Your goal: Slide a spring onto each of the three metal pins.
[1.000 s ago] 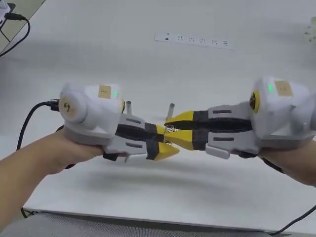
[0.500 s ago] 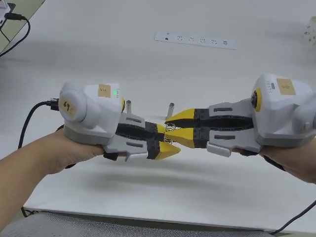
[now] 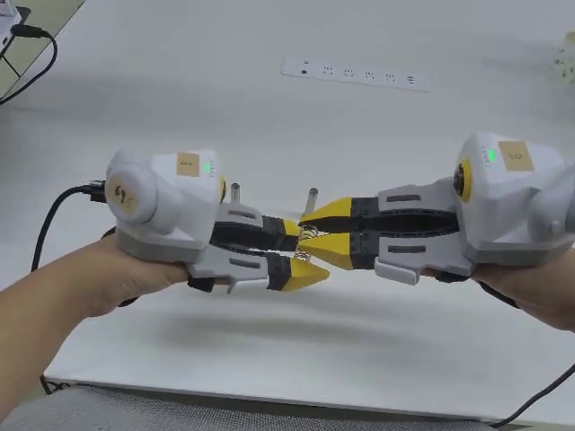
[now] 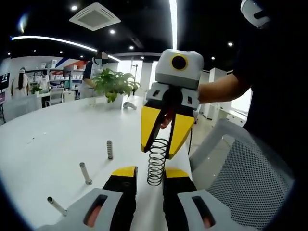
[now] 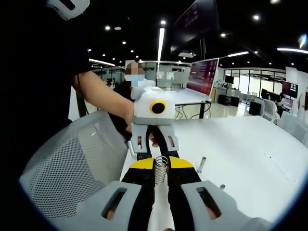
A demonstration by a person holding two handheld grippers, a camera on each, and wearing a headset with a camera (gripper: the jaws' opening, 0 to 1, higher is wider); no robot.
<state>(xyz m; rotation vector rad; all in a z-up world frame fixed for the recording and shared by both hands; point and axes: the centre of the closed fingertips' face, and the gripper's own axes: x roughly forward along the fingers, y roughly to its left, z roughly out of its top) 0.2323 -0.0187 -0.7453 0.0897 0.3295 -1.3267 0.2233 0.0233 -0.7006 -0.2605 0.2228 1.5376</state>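
Item, spring: above the near edge of the bench, clamped in my right gripper. My left gripper: jaws slightly parted about the spring's other end.

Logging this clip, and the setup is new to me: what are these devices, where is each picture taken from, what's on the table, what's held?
No robot here: a person holds a two-jaw gripper with yellow tips in each hand. One picture comes from a headset camera looking down at the white table; the two round ones come from a camera riding on each gripper. The right gripper pinches one end of a spring; the left gripper, jaws open, faces it with the spring's other end between its tips. Three metal pins stand on the table: the farthest in the left gripper view seems to wear a spring, the other two are bare. A white power strip lies further back.
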